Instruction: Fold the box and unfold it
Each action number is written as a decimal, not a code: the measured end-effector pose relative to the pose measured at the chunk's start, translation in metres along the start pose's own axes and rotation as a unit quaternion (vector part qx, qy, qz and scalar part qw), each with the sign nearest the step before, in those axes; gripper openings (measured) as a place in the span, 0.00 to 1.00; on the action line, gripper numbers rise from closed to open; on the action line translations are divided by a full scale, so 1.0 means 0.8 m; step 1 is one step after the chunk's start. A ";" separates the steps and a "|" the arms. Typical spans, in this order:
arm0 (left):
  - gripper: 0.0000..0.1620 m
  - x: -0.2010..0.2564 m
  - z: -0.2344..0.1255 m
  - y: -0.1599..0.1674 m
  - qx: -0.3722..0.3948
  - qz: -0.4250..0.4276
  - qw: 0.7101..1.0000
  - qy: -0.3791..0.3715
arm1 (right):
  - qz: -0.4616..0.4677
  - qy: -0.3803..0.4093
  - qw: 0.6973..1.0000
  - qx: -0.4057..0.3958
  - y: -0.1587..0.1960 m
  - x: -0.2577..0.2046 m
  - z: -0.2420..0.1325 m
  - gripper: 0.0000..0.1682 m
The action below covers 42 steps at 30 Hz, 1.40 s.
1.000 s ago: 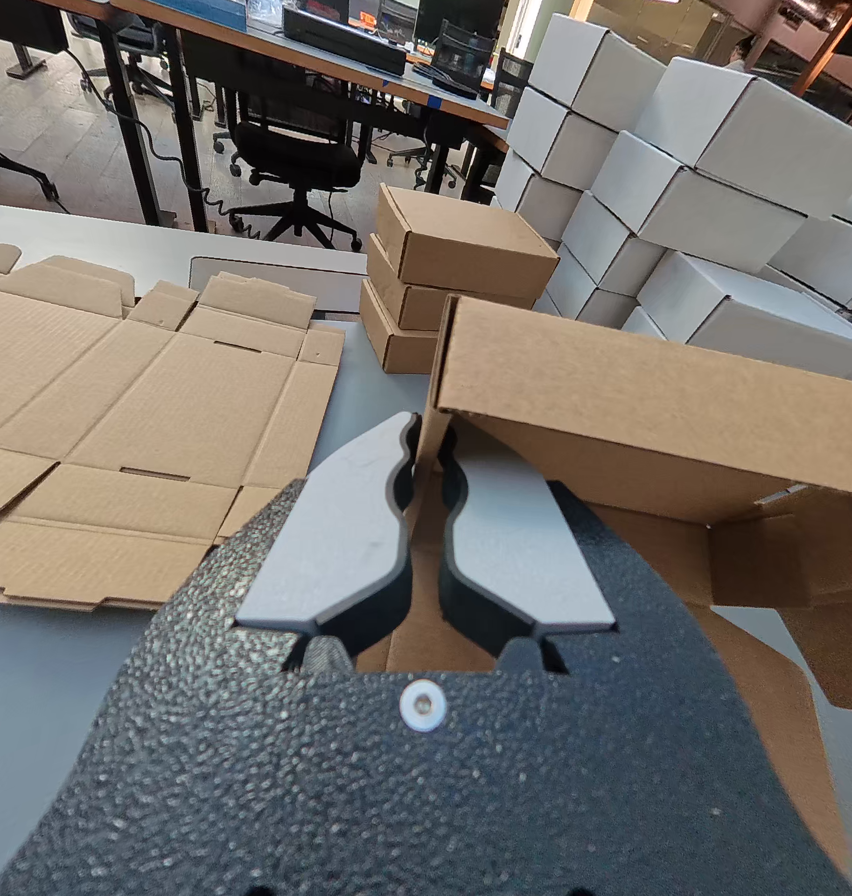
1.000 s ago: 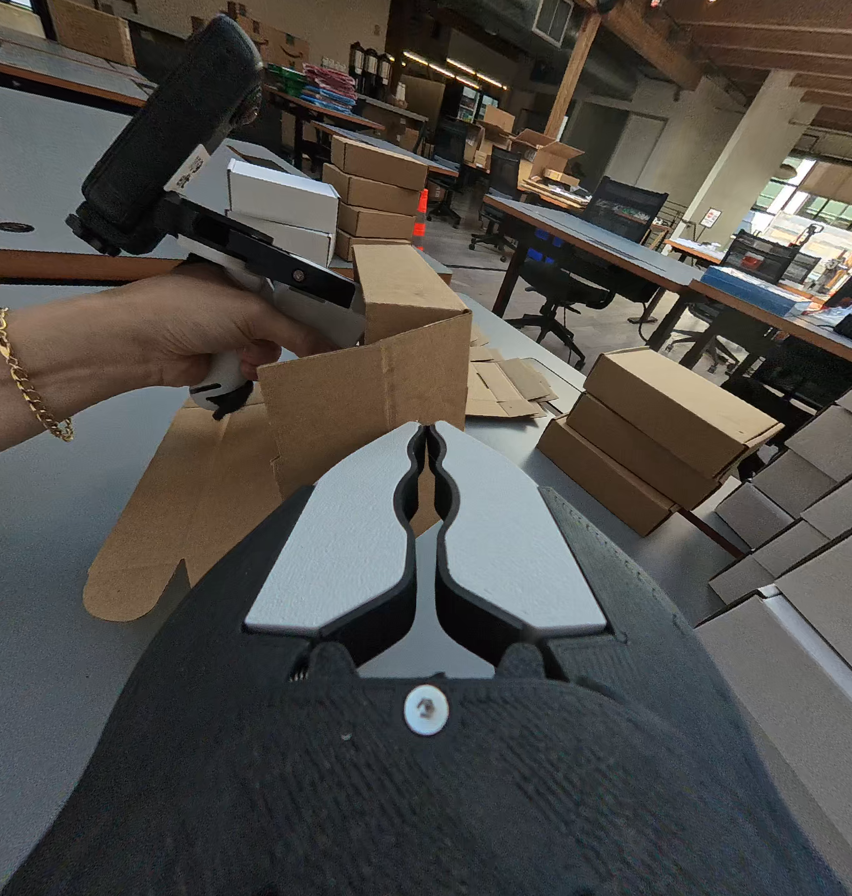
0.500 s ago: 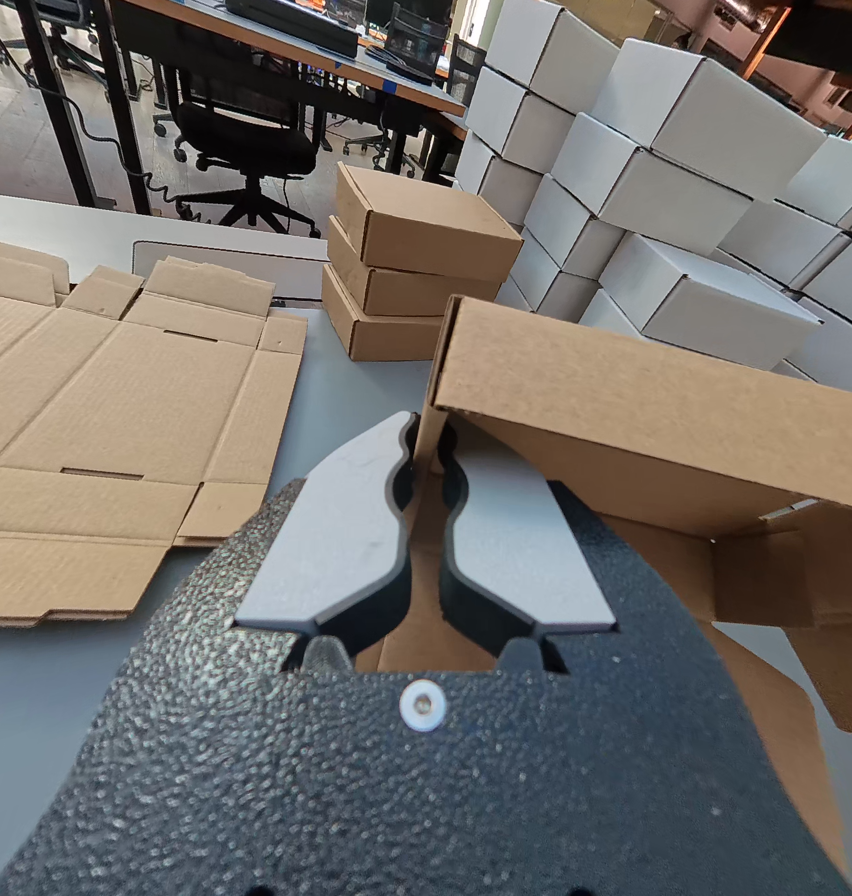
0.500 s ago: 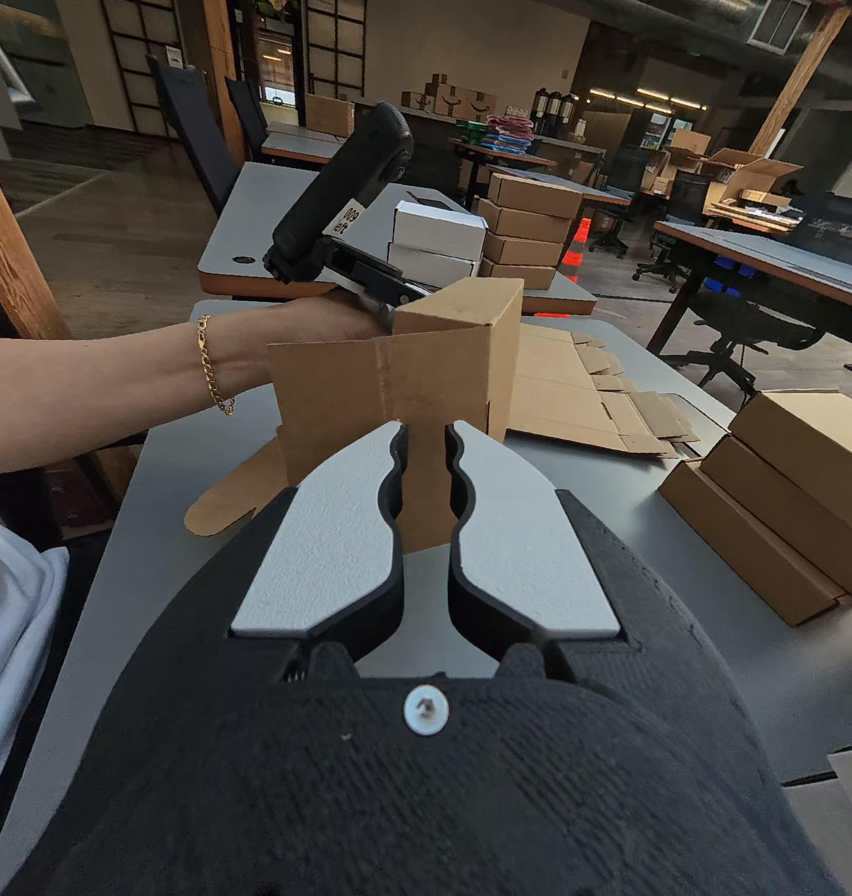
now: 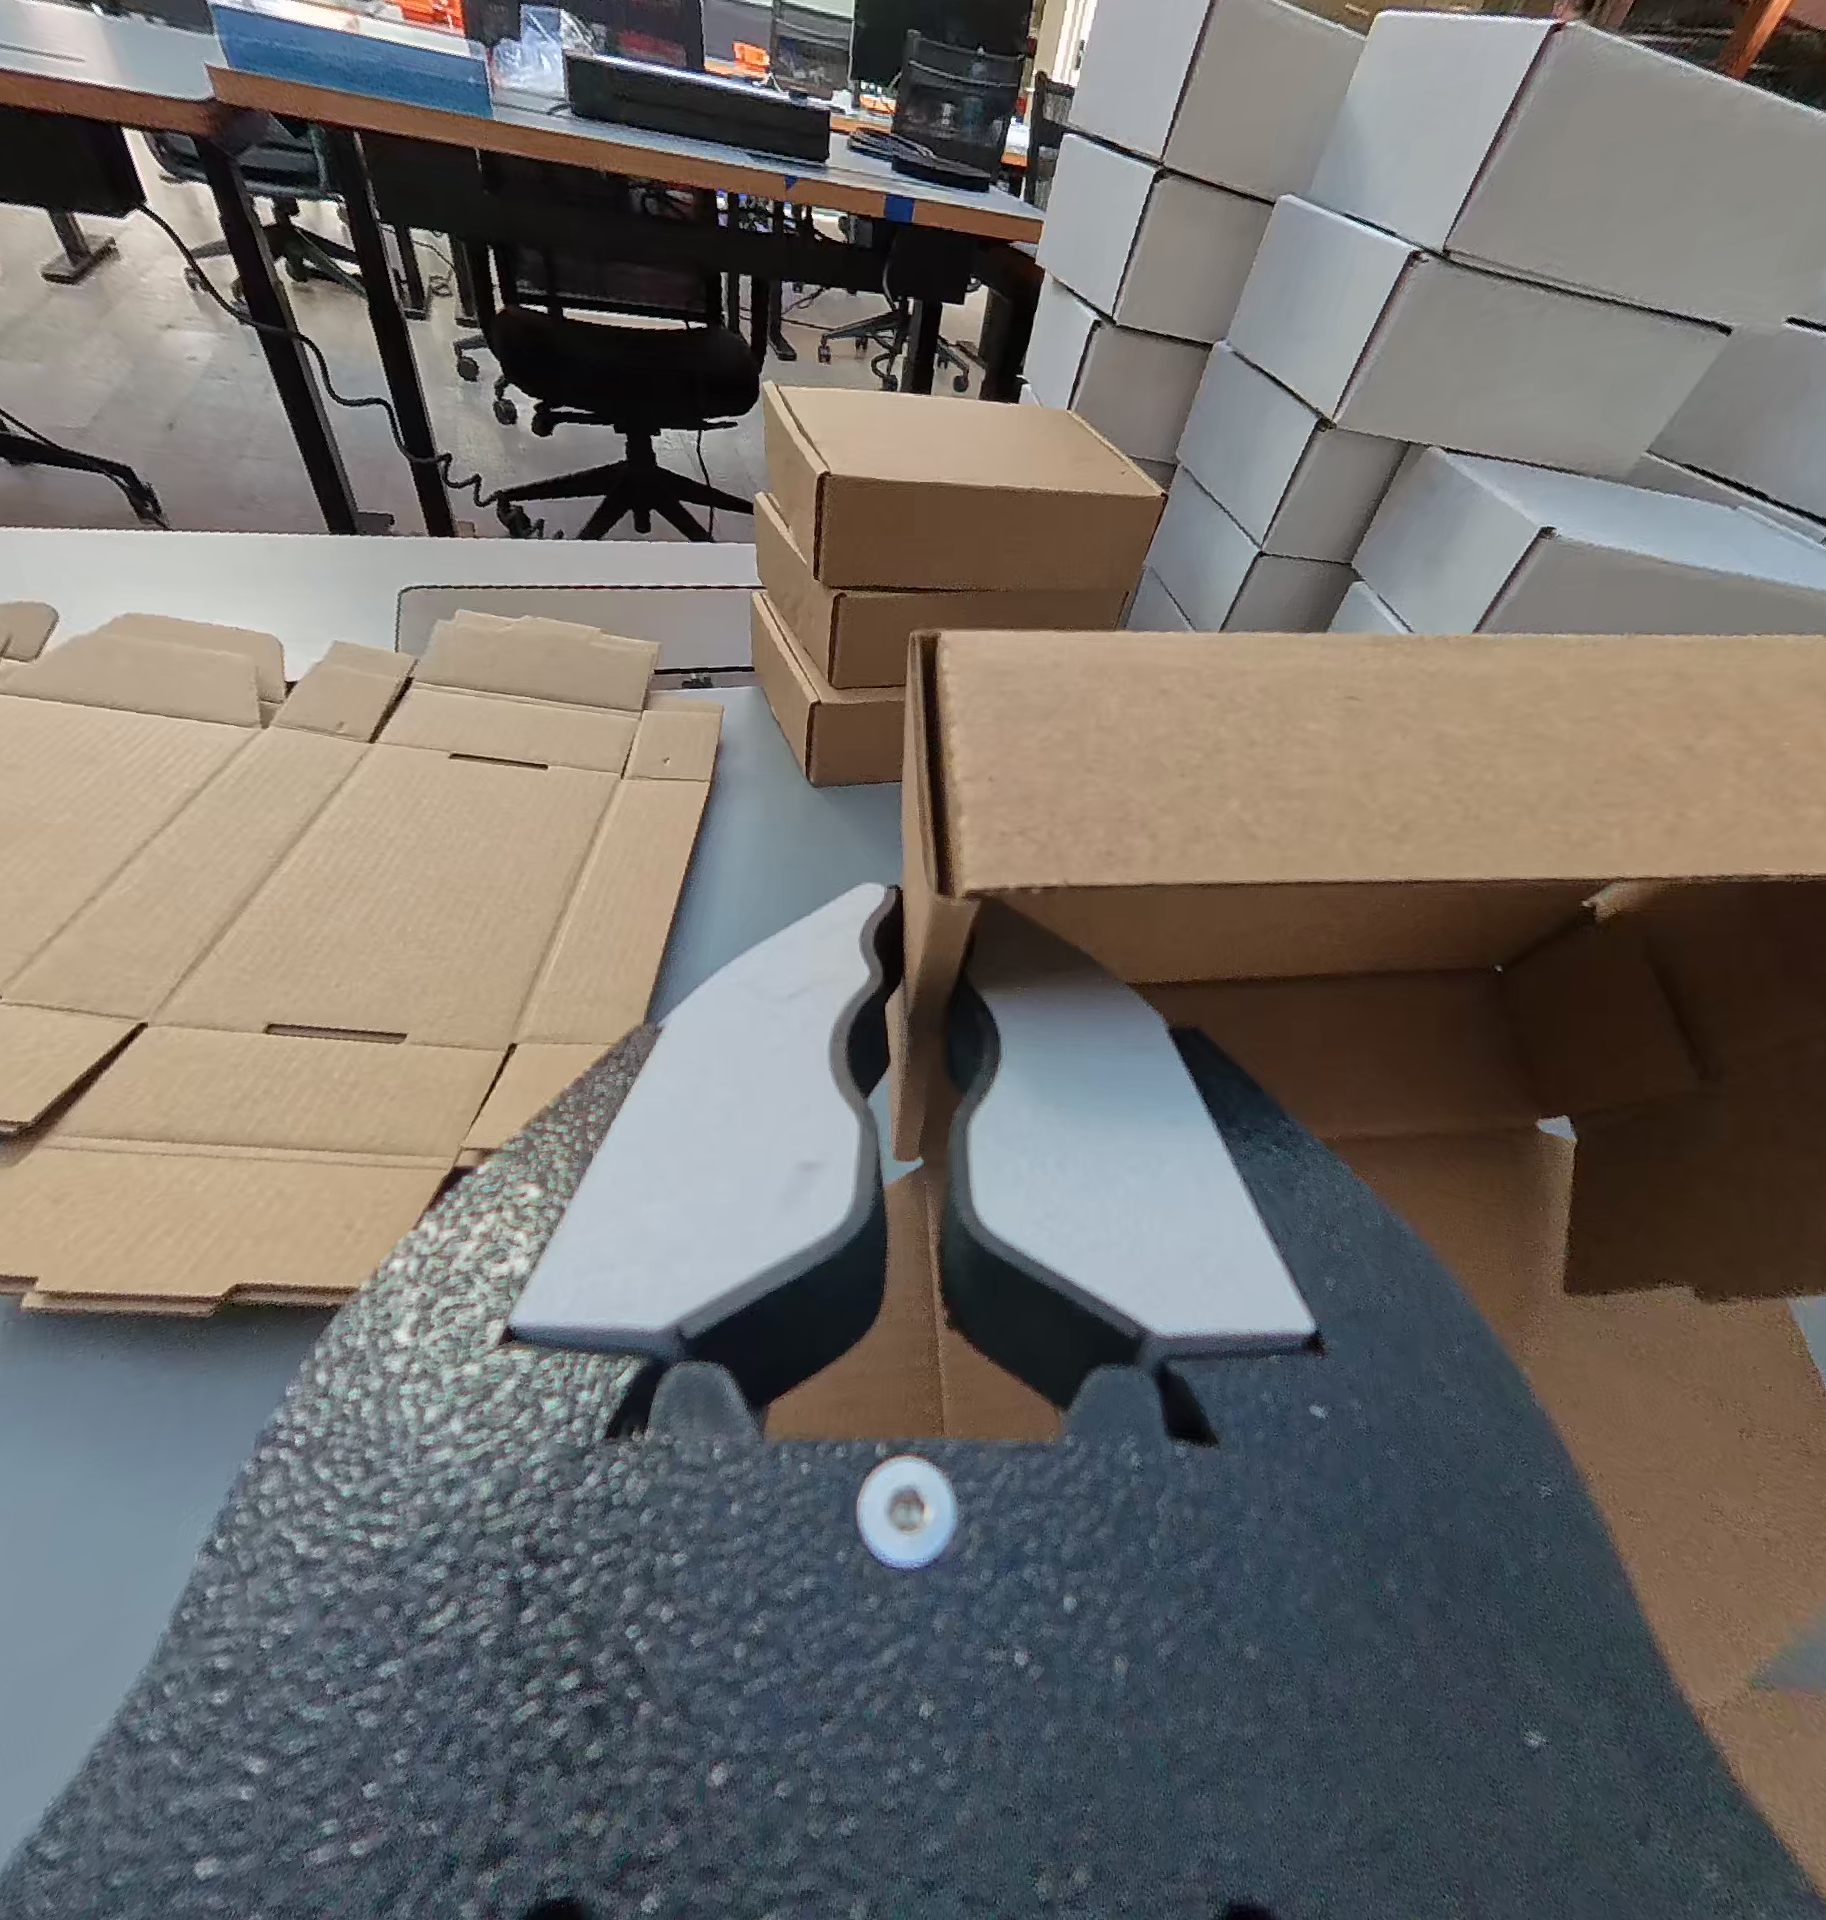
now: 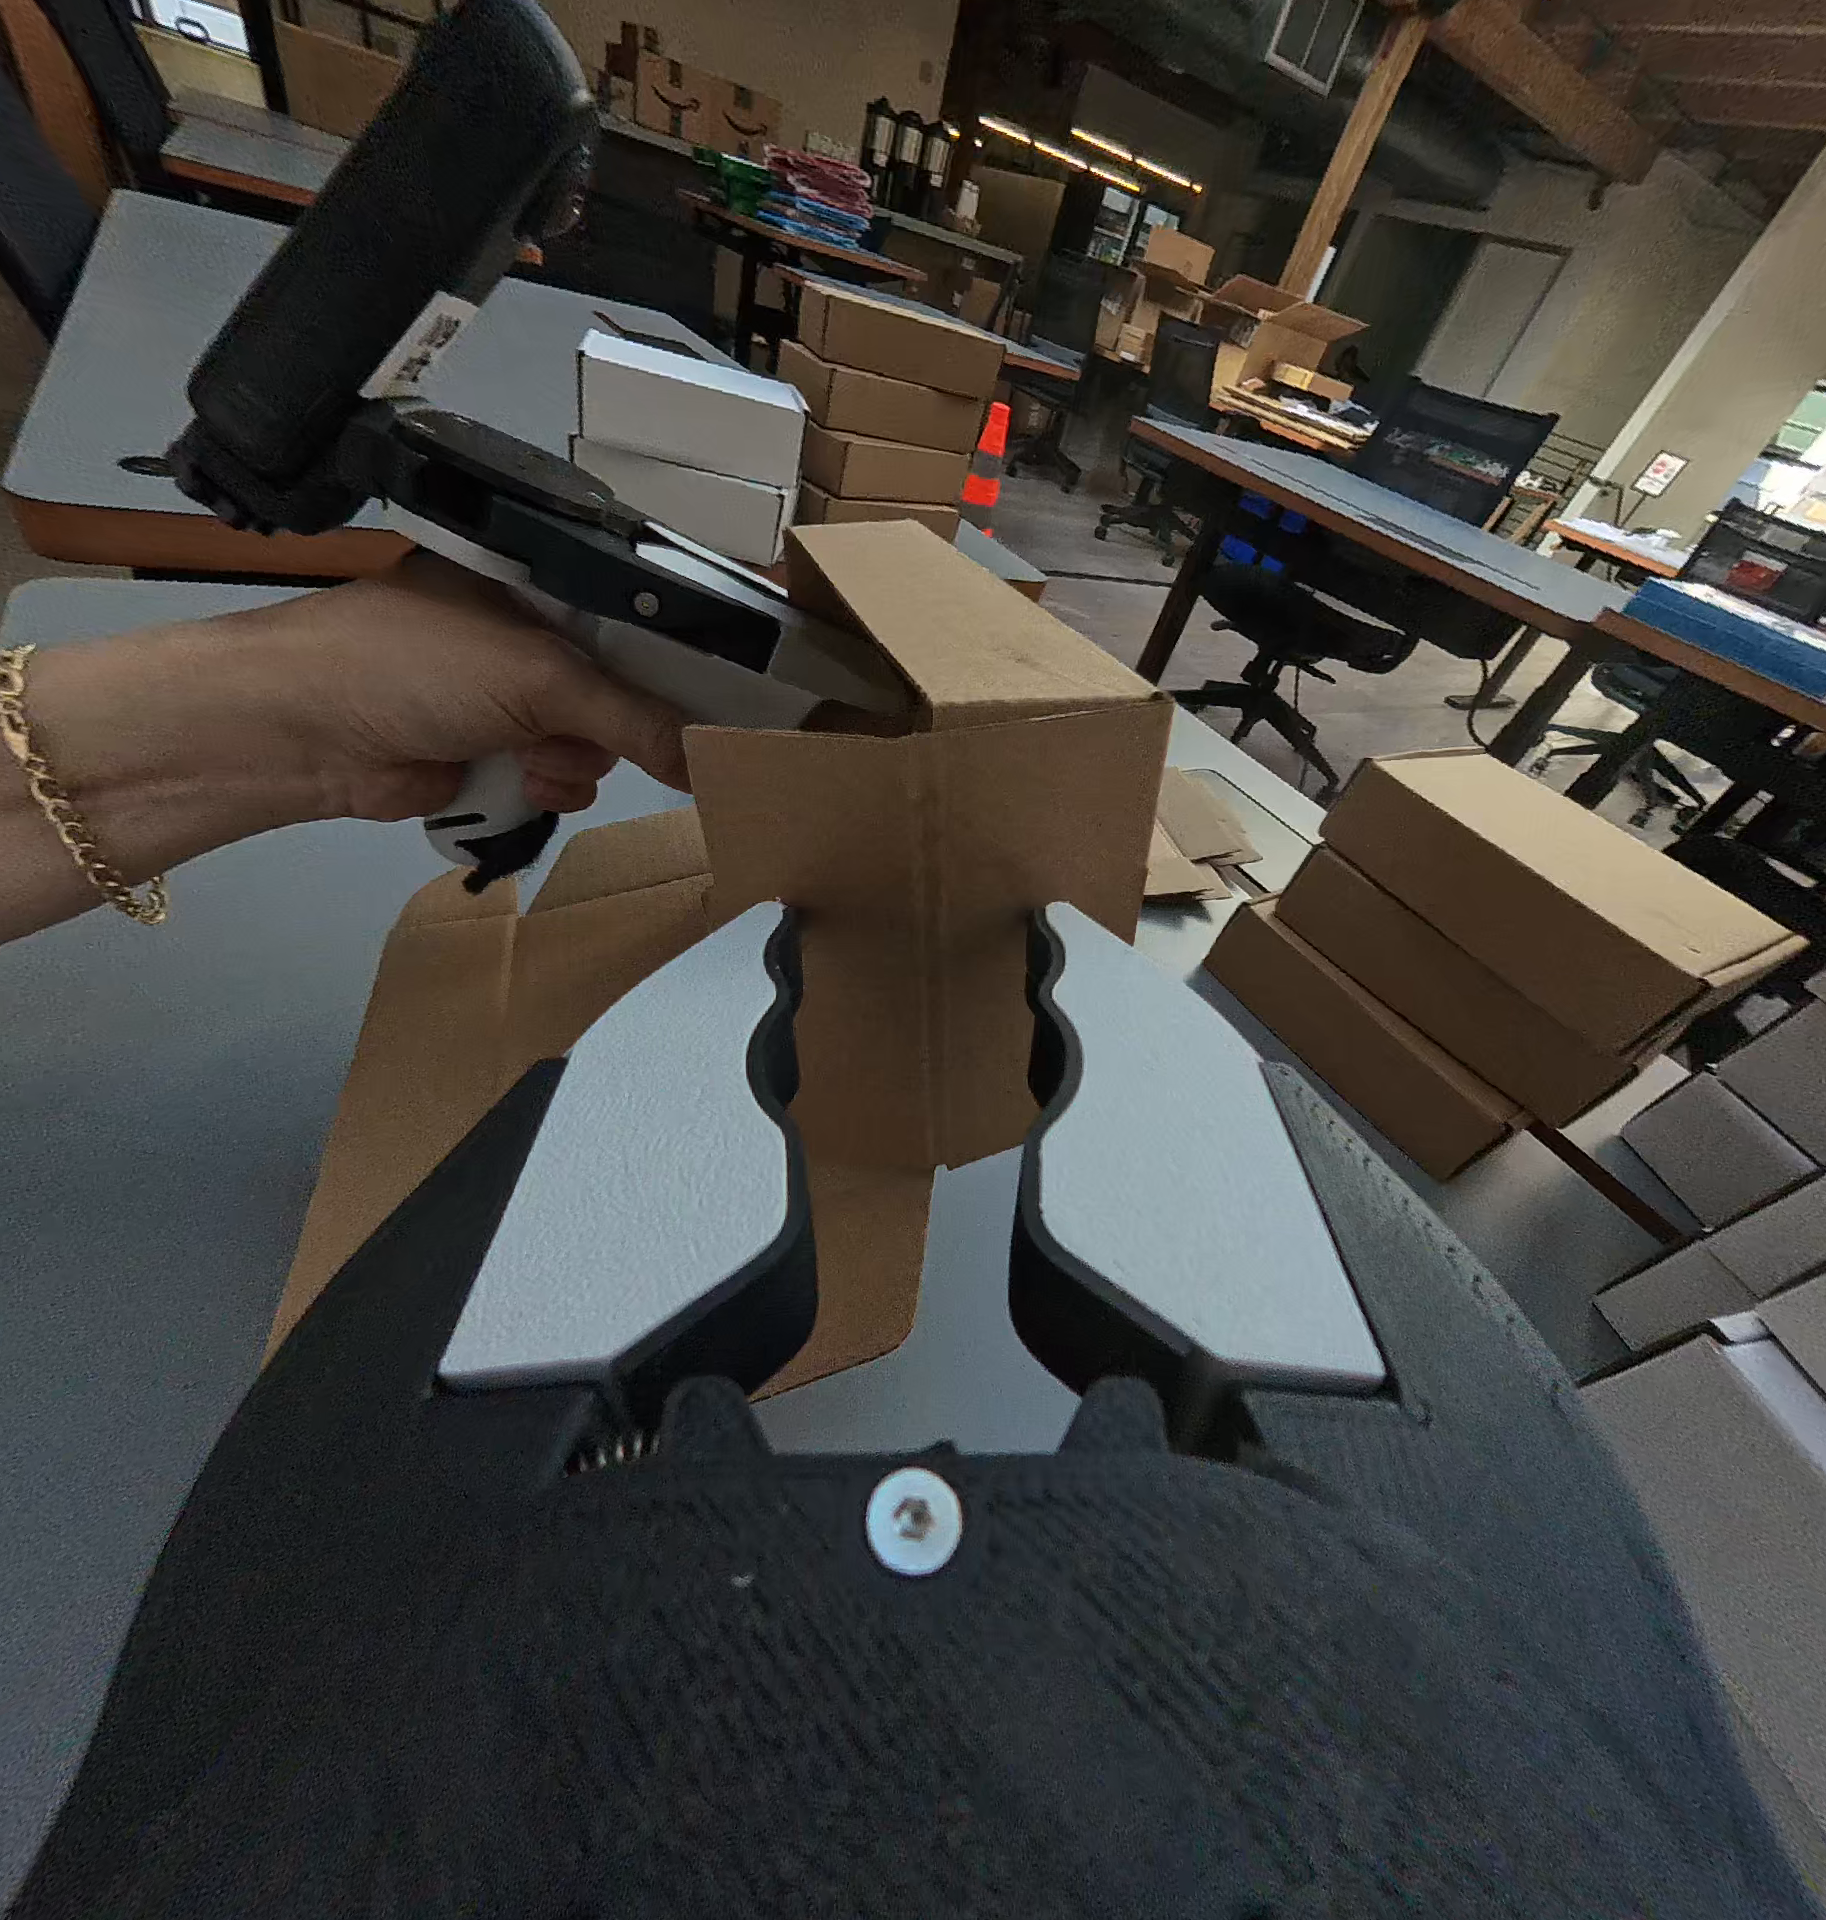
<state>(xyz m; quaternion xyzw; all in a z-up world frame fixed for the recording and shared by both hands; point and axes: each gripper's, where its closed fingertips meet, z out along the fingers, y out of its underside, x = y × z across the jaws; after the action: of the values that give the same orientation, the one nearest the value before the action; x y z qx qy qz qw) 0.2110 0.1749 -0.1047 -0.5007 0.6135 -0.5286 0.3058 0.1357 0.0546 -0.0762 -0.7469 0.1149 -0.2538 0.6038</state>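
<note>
A brown cardboard box [image 5: 1356, 769] stands half folded on the grey table, its long side wall raised and folded over. My left gripper [image 5: 924, 935] is shut on the box's left end wall. In the right wrist view the same box [image 6: 930, 790] shows end on, with the left gripper [image 6: 815, 665] pinching its top edge, held by a hand. My right gripper [image 6: 914, 935] is open, its fingers on either side of the box's upright end flap, which shows a vertical crease. I cannot tell if the fingers touch it.
Flat unfolded box blanks [image 5: 296, 914] lie on the table at left. A stack of three folded brown boxes [image 5: 940, 582] stands behind, also in the right wrist view [image 6: 1491, 956]. White boxes [image 5: 1460, 312] are piled at the right. Desks and office chairs stand beyond.
My right gripper has opened from shut and come up to the box's end flap, which now sits between its fingers. My left gripper has kept its hold on the box wall.
</note>
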 end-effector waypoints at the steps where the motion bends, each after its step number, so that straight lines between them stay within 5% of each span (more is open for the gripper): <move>1: 0.03 -0.001 -0.001 -0.003 0.004 0.009 1.000 -0.010 | -0.006 0.025 1.000 -0.007 0.002 0.006 0.003 0.24; 15: 0.04 0.000 -0.013 -0.023 0.052 0.030 0.994 -0.090 | -0.035 0.349 0.936 0.005 -0.016 0.068 0.019 0.13; 22: 0.05 -0.012 -0.018 -0.031 0.072 0.044 0.989 -0.121 | 0.044 0.335 0.941 0.013 0.001 0.078 0.047 0.15; 34: 0.05 -0.025 -0.001 -0.032 0.078 0.045 0.984 -0.152 | 0.021 0.373 0.927 0.019 0.014 0.106 0.061 0.05; 42: 0.03 -0.034 0.018 -0.066 0.122 0.054 0.976 -0.171 | -0.035 0.410 0.911 0.027 -0.016 0.134 0.068 0.04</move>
<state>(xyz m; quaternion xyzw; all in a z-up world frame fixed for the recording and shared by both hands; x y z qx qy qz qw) 0.2476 0.1986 -0.0622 -0.5091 0.5086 -0.4889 0.4930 0.2528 0.0519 -0.0456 -0.5641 0.3196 -0.5615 0.5142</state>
